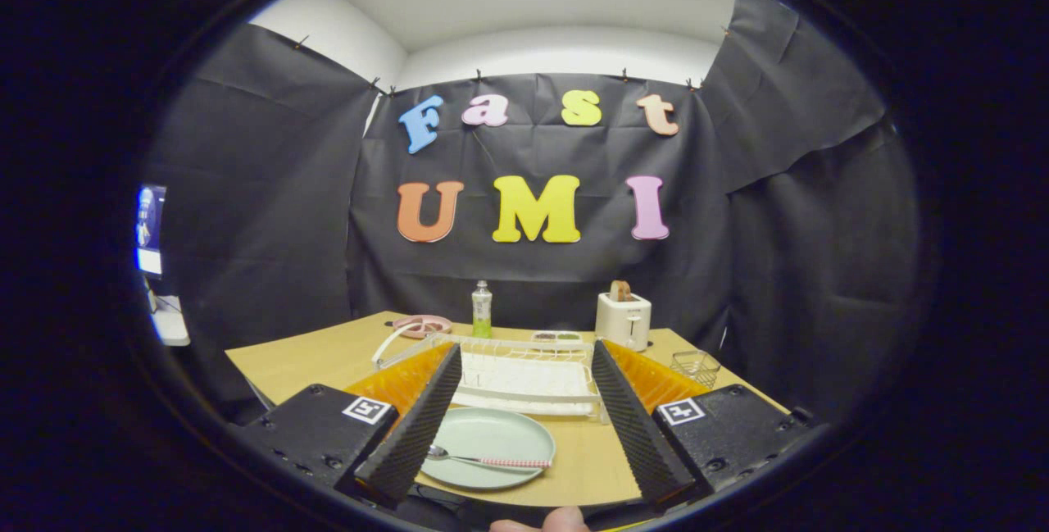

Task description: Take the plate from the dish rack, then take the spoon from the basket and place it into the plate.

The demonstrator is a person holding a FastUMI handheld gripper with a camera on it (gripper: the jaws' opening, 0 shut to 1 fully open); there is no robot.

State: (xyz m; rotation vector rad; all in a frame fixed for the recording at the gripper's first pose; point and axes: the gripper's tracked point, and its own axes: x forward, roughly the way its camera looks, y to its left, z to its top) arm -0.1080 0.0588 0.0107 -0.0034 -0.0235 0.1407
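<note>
Fingers (524, 413) were spread wide apart and held nothing, and between them the spoon (490, 459) lay in the green plate (492, 432) on the desk (311, 356), with the white dish rack (524, 376) just behind it.

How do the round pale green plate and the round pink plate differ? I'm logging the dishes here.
The pale green plate lies between the open gripper's fingers, before the white dish rack; the pink plate lies beyond that rack. The green plate holds a spoon; the pink plate holds no spoon. Both rest flat on the wooden table.
</note>
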